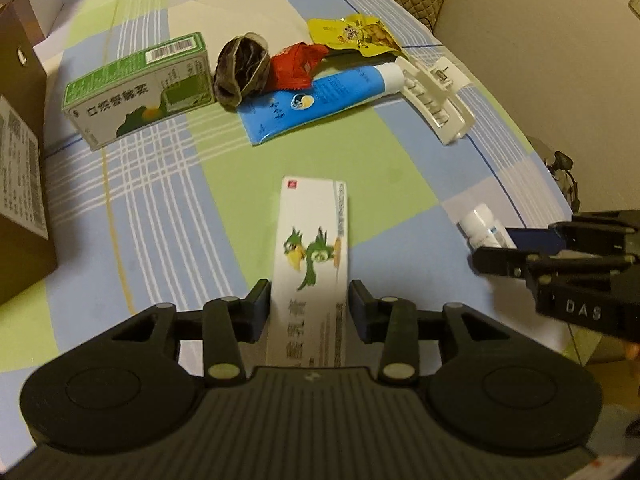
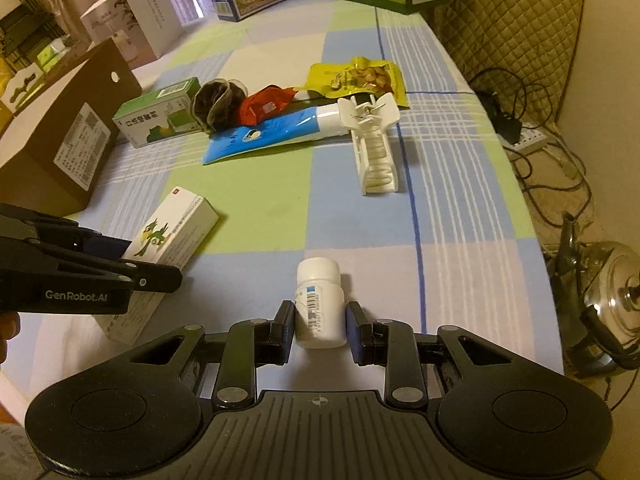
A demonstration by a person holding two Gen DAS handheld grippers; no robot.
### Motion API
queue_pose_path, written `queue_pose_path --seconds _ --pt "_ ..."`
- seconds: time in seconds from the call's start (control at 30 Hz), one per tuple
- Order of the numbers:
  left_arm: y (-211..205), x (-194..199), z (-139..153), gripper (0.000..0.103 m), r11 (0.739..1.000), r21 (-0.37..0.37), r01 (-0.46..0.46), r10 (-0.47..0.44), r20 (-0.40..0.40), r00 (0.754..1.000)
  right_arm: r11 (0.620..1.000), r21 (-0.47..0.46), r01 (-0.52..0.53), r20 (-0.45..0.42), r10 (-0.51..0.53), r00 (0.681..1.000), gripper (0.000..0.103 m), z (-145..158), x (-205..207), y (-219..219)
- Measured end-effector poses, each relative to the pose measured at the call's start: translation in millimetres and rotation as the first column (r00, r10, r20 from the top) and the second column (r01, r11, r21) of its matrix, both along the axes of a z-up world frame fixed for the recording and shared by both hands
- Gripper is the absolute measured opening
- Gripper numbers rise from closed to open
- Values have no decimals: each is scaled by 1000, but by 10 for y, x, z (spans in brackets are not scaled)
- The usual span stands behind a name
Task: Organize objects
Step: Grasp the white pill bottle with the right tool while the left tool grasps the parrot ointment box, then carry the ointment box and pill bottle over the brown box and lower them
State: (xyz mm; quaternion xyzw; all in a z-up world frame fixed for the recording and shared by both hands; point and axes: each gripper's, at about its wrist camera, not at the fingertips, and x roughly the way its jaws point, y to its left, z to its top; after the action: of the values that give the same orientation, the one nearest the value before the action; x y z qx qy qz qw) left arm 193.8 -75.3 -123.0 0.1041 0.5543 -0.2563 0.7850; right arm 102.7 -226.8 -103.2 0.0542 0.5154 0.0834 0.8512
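Checked blue-green cloth covers the counter; my left tool (image 1: pixel 309 304) grips a white bird-printed carton (image 1: pixel 311 256), my right tool (image 2: pixel 320 326) clamps a white pill bottle (image 2: pixel 320 306).

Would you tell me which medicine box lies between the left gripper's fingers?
The white box with the green cartoon bird, between the left gripper fingers. The green box stands farther off, beside the brown cloth.
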Motion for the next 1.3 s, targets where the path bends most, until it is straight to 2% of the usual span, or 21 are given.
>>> queue_pose_path --seconds 0.17,0.23,0.5,0.67,1.03,1.3 --pt "-85 -6 -14 36 1000 31 0 -1 21 1000 1000 -15 -5 12 6 1000 26 -8 16 31" --pt "-77 -20 -13 33 999 44 -6 4 33 999 1000 -10 -5 18 5 1000 25 -15 8 32" --pt "57 -89 5 33 998 44 -47 45 35 998 999 -20 -44 19 44 999 24 -15 -6 83" --pt "184 -149 44 33 996 33 -82 81 34 996 998 8 -70 8 70 998 24 5 -24 132" --pt "557 -317 330 33 984 -16 -180 181 88 980 982 79 -174 52 170 984 24 237 27 461" --pt "971 -462 626 33 961 -61 -271 277 136 951 956 126 -266 103 254 962 24 461 91 839"
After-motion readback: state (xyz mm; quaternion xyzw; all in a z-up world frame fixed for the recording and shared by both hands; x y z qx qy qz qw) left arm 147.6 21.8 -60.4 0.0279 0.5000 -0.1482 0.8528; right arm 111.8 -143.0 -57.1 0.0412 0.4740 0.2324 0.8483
